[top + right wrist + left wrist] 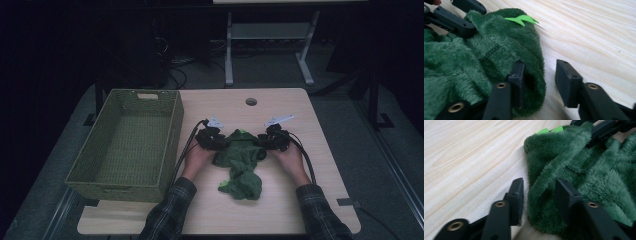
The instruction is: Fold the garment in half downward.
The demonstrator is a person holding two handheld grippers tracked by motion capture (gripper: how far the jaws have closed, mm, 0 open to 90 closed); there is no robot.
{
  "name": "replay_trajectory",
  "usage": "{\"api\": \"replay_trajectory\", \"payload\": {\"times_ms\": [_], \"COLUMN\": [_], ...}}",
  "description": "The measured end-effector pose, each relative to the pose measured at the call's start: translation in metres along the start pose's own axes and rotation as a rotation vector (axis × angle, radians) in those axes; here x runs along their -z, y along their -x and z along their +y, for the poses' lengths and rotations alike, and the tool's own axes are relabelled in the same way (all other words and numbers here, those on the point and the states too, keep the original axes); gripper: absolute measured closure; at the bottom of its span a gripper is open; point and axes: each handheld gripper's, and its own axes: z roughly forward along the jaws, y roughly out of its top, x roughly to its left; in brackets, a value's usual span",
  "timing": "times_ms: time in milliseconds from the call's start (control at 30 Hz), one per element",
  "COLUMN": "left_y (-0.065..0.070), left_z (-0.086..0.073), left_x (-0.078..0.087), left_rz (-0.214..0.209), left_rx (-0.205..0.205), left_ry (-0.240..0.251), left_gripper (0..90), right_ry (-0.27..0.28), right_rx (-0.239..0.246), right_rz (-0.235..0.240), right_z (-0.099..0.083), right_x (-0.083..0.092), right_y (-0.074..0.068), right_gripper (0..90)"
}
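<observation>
A crumpled dark green fleece garment lies on the wooden table, with a bright green tag at its far edge. My left gripper is at the garment's upper left edge and my right gripper at its upper right edge, both low on the table. In the left gripper view the left gripper straddles a fold of fleece with a thin gap beside one jaw. In the right gripper view the right gripper has one jaw sunk in the fleece and bare wood beside the other.
A green woven basket with nothing in it stands at the table's left, close to my left forearm. A round cable hole sits near the far edge. Beyond the table stands a grey desk frame on the dark floor.
</observation>
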Motion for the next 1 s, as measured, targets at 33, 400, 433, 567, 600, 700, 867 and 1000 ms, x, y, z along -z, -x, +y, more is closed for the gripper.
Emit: {"api": "replay_trajectory", "payload": {"times_ms": [33,400,433,567,600,700,867,1000], "left_y": [0.0,-0.001,-0.001,-0.001,-0.001,0.0,-0.004,-0.007], "left_z": [0.0,0.008,0.008,0.019,0.022,0.029,0.045,0.053], "left_x": [0.0,0.01,0.01,0.016,0.018,0.02,0.027,0.031], "left_rz": [0.0,0.021,0.021,0.019,0.022,0.027,0.037,0.047], "left_rx": [0.0,0.017,0.017,0.02,0.019,0.012,0.012,0.007], "left_ry": [0.0,0.03,0.03,0.048,0.055,0.068,0.101,0.12], "left_gripper": [64.2,86.9,86.9,87.1,87.1,87.1,87.1,87.0], "right_ry": [0.0,0.032,0.032,0.062,0.064,0.077,0.074,0.09], "right_rx": [0.0,0.013,0.013,0.0,0.002,0.005,-0.018,-0.034], "right_rz": [0.0,0.006,0.005,0.008,0.002,-0.009,-0.004,-0.001], "right_z": [0.0,0.008,0.009,0.011,0.013,0.016,0.035,0.043], "right_x": [0.0,0.009,0.011,0.017,0.018,0.022,0.031,0.036], "right_y": [0.0,-0.002,-0.001,0.002,0.002,0.003,0.011,0.015], "right_gripper": [62.3,86.9,87.2,87.6,87.8,87.8,87.9,88.1]}}
